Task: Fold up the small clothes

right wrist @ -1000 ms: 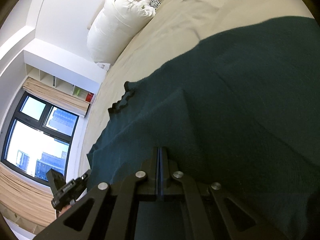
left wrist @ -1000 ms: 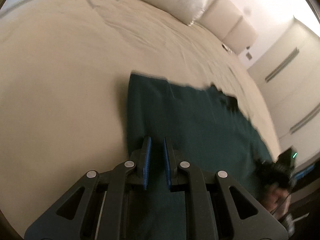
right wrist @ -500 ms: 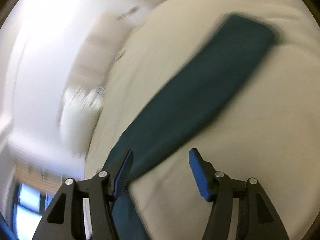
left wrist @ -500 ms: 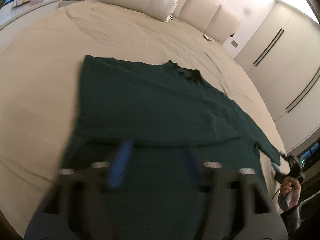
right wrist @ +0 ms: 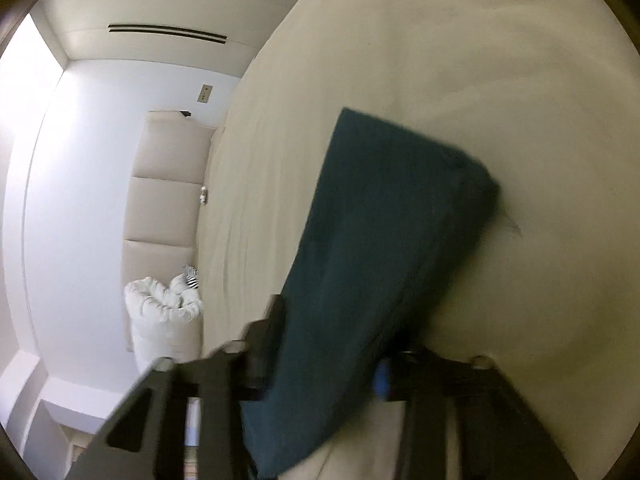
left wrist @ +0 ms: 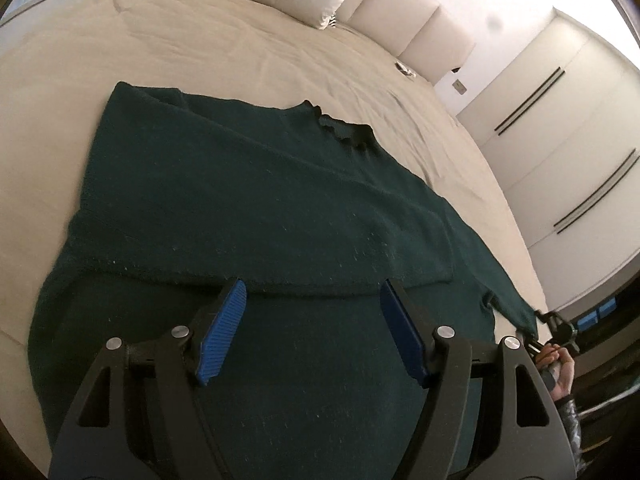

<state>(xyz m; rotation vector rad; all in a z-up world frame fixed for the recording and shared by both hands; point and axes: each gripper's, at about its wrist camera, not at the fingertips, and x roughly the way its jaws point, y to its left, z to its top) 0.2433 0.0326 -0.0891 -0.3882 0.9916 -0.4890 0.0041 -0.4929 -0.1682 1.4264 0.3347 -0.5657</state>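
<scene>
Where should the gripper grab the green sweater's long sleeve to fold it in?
Probably at the cuff end of the sleeve, coming from the bed's edge: it lies stretched out from the sweater. The right gripper is closing there, sleeve between its jaws.

Your dark green knit sweater (left wrist: 248, 200) lies flat on the bed, one side already folded inward across the body, scalloped neckline toward the headboard, and its long sleeve (right wrist: 384, 240) stretched out straight to the side.
</scene>
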